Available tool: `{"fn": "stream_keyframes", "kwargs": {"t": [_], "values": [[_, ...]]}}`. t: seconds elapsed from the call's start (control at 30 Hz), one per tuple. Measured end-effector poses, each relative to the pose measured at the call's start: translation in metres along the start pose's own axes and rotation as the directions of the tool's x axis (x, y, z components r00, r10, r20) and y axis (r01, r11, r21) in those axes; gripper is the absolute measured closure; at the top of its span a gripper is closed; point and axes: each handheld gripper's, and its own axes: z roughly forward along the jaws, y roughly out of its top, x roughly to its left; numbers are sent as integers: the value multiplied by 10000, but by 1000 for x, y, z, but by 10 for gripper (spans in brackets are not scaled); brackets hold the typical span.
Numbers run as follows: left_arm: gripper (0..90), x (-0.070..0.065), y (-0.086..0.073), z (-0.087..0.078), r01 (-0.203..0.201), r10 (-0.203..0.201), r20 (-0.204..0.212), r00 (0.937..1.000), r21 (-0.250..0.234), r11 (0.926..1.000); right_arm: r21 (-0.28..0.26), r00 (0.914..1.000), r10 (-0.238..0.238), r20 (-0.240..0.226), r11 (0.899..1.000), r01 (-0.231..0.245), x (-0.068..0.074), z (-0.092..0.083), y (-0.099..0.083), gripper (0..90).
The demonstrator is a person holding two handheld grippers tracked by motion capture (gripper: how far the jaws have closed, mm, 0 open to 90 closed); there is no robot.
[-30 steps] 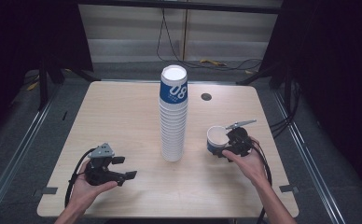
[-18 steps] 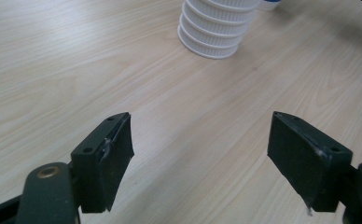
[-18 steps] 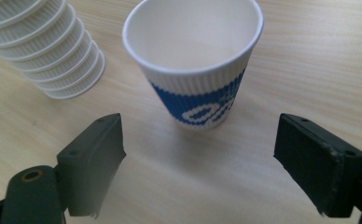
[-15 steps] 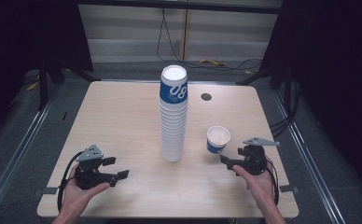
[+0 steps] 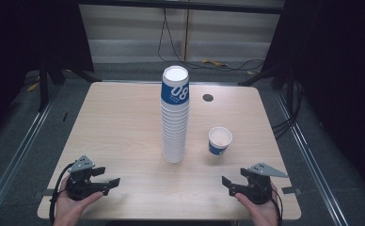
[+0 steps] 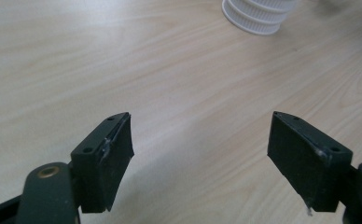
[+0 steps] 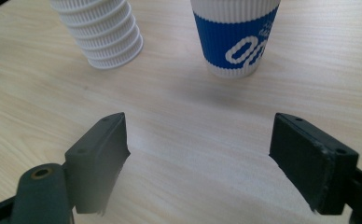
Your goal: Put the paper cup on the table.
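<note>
At the near left edge we hold the left gripper, jaws wide apart on nothing. The cup stack stands mid-table; right of it the single cup, apparently empty. The right gripper gapes too.

In the right gripper view, the cup is cut off at the upper edge, as is the stack. In the left gripper view, the stack's base is clipped at top right.
</note>
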Motion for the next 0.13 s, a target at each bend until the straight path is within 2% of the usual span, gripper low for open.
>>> {"fn": "stream_keyframes", "kwargs": {"t": [0.03,0.1,0.13], "values": [[203,0,-2,0,27,-27,-97,9999,-64,10000,70,10000,-56,33,10000,56,1,1,-3,191],[170,3,-4,-1,176,-176,2,9998,-92,9998,188,9997,-249,39,9995,248,3,4,-8,189],[165,2,-4,-1,95,-95,-41,9999,-105,9999,206,9993,-381,40,9991,380,2,5,-9,181]]}}
